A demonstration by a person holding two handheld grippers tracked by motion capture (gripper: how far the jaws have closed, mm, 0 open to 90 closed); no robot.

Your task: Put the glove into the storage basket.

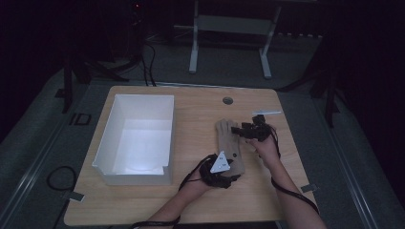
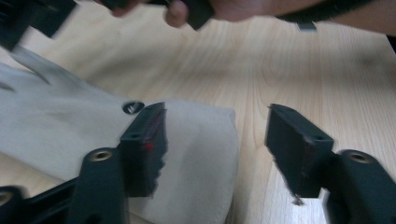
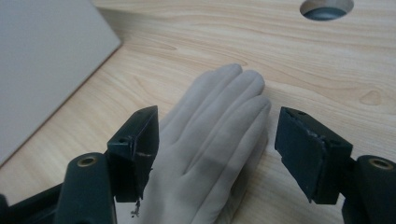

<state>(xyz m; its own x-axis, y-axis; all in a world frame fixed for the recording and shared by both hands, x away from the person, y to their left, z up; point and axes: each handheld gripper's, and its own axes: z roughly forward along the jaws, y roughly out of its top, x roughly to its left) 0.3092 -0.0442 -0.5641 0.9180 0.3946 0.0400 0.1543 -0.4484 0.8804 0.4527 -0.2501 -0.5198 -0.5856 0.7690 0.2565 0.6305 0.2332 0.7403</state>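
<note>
A tan glove (image 1: pixel 228 142) lies flat on the wooden table (image 1: pixel 191 200), right of centre, fingers pointing away from me. My left gripper (image 1: pixel 233 167), with its grey plate, is at the cuff end. In the left gripper view the glove's cuff (image 2: pixel 196 154) lies between the jaws of my left gripper (image 2: pixel 217 128), which stand apart and do not press on it. My right gripper (image 1: pixel 236 129) hovers at the finger end. In the right gripper view my right gripper (image 3: pixel 217 117) stands open astride the glove's fingers (image 3: pixel 210 149), clear of them.
An open white box (image 1: pixel 136 177) stands left of the glove; its wall (image 3: pixel 42 60) is close to the right gripper. A round cable hole (image 1: pixel 228 100) sits at the table's far middle. A small pale strip (image 1: pixel 267 113) lies at the far right.
</note>
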